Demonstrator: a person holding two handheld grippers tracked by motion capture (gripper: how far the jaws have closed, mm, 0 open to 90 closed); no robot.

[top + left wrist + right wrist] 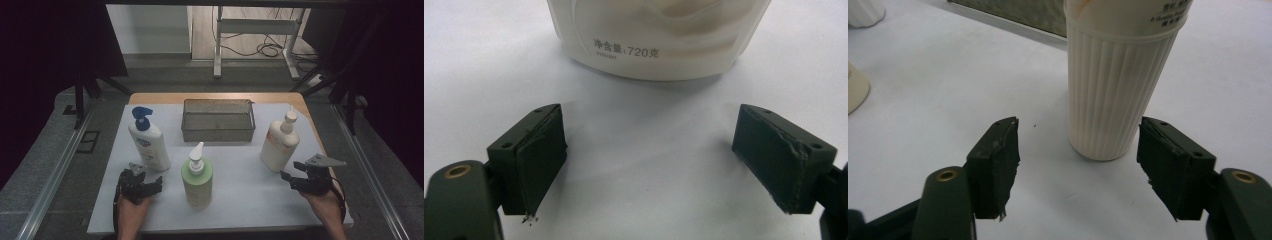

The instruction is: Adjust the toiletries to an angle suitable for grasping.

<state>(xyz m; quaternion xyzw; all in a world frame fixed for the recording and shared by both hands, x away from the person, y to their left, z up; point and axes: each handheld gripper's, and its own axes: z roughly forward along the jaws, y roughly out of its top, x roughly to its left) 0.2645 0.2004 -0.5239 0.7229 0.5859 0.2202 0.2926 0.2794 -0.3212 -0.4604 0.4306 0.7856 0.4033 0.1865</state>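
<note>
Both grippers are seen spread open, nothing held. The right gripper (pixel 292 170) is parked just short of the ribbed bottle (pixel 279 143) at the table's right; the left gripper (pixel 148 175) is aimed at the blue-pump bottle (pixel 148 141), close by.

High view: fixed above the near edge of the table (pixel 235 200), facing forward and down; takes in the whole white top, the floor past the far edge, both hands at the bottom. Left gripper view: rides low at near left, looks along its two jaws across the table top, very close to the base of the blue-pump bottle (pixel 659 40), which is cropped at the top. Right gripper view: low at near right, looks along its jaws toward far left, close on the ribbed base of the orange-label bottle (pixel 1115 95). Shared: high view has both bottles, blue-pump bottle (pixel 149 142) and orange-label bottle (pixel 280 145). Mesh basket (pixel 218 120) edge sits behind in right gripper view (pixel 1013 12).
</note>
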